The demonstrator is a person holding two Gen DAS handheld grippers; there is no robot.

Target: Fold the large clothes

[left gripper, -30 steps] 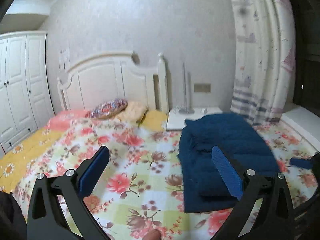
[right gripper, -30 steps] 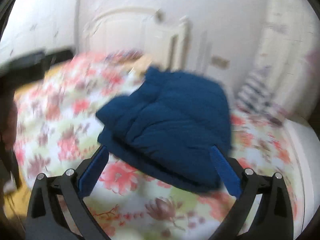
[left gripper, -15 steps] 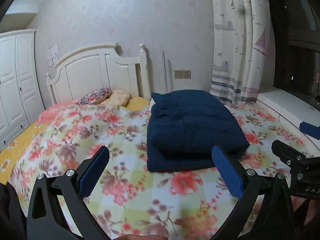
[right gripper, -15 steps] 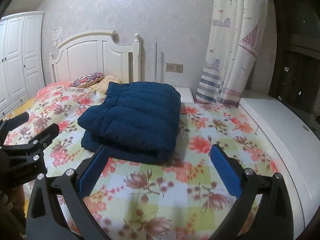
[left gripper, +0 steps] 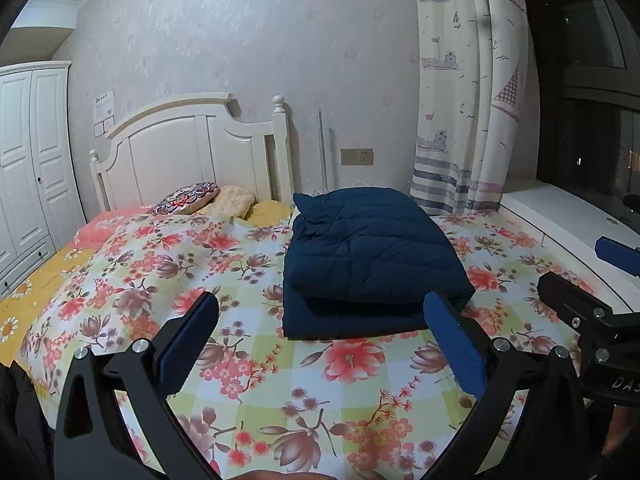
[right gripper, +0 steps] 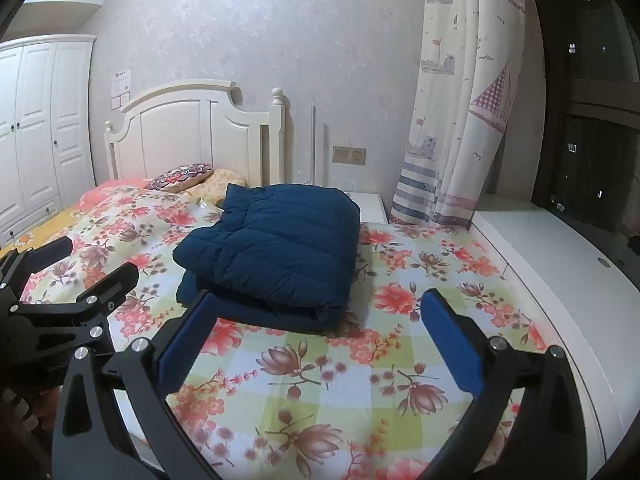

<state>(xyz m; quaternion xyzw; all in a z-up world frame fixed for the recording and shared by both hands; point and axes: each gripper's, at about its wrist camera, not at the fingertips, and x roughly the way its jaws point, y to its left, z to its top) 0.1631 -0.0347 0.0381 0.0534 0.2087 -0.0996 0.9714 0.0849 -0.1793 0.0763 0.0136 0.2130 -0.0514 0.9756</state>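
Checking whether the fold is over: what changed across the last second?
Both tools drew back from the folded blue jacket; the left tool and right tool hang open and empty. The jacket stayed folded on the floral bedspread.

Floral bedspread (left gripper: 168,264), white headboard (left gripper: 192,148), sailboat curtain (right gripper: 464,120)

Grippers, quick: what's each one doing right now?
Left gripper: open, holding nothing, short of the folded navy jacket.
Right gripper: open, holding nothing, also clear of the jacket.

Nightstand (right gripper: 370,204) mostly hidden behind jacket (right gripper: 276,252).
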